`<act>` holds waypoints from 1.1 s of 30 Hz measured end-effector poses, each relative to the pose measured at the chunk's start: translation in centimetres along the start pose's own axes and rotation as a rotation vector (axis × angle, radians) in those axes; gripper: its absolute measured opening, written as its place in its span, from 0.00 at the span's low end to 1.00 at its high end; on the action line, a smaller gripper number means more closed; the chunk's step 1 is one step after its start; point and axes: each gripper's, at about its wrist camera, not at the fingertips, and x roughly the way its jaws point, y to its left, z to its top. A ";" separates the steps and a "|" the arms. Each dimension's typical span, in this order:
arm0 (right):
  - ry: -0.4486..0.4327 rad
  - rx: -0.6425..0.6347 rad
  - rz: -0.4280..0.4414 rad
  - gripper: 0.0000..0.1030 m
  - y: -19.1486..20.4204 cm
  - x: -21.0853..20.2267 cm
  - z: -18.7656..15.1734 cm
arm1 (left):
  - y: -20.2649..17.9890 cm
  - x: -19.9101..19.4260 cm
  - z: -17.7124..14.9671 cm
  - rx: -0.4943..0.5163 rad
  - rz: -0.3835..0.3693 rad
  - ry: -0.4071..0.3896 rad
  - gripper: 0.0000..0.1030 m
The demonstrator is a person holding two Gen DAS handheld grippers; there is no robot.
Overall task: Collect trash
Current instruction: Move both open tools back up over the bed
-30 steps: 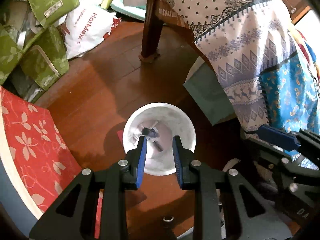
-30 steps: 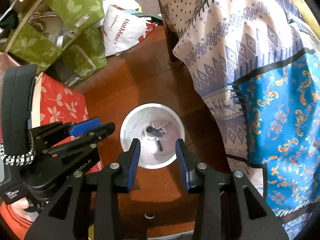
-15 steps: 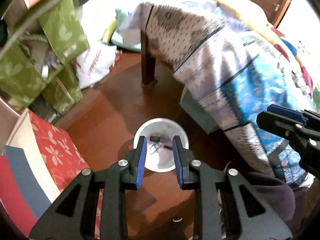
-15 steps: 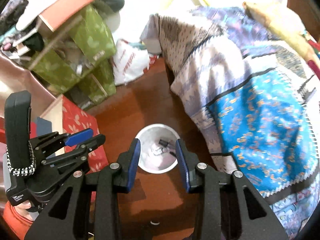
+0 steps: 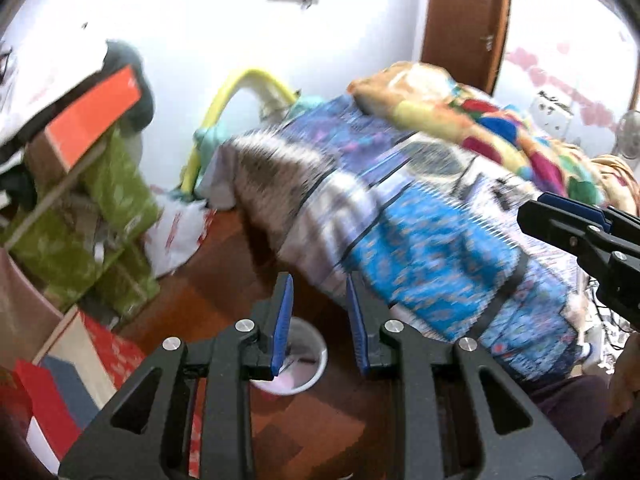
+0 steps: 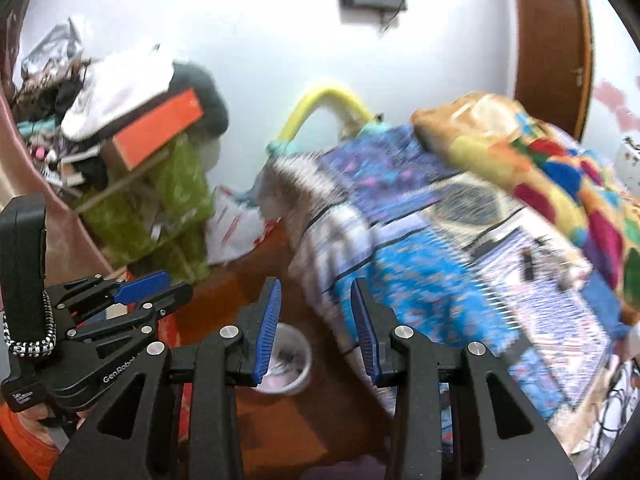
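Note:
A white round bin stands on the wooden floor beside the bed, far below, partly hidden behind my left gripper's fingers. In the right wrist view the bin shows small dark and pale scraps inside. My left gripper hangs high above it, open, with nothing between its blue pads. My right gripper is also open and holds nothing. Each gripper appears in the other's view: the right gripper at the right edge, the left gripper at the left. Both views are motion-blurred.
A bed under a blue patterned cover and a colourful blanket fills the right. Green leaf-print boxes are stacked at the left, with a white plastic bag beside them. A red floral box lies near the bin. A brown door is behind.
Both grippers have risen and tilted upward. The bin has shrunk and dropped low in both views, and the bed top, wall and door have come into sight. Neither gripper's jaws have visibly changed.

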 end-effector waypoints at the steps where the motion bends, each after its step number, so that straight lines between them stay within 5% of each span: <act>1: -0.023 0.005 -0.019 0.32 -0.8 -1.0 0.1 | -1.0 -0.4 0.4 0.010 -0.014 -0.017 0.29; 10: -0.153 0.041 -0.178 0.32 -7.4 -7.0 -0.3 | -10.0 -1.7 3.2 0.106 -0.123 -0.122 0.43; 17: -0.153 0.104 -0.289 0.32 -13.5 -8.1 -1.5 | -16.1 0.7 4.8 0.163 -0.208 -0.111 0.53; 19: -0.148 0.121 -0.323 0.33 -15.6 -8.1 -2.1 | -17.6 1.9 5.2 0.165 -0.221 -0.099 0.64; 26: -0.127 0.204 -0.415 0.72 -22.2 -7.5 -3.8 | -22.2 6.9 6.1 0.194 -0.236 -0.051 0.72; 33: -0.081 0.227 -0.459 0.72 -26.6 -5.3 -4.6 | -25.9 13.1 6.9 0.210 -0.269 0.018 0.72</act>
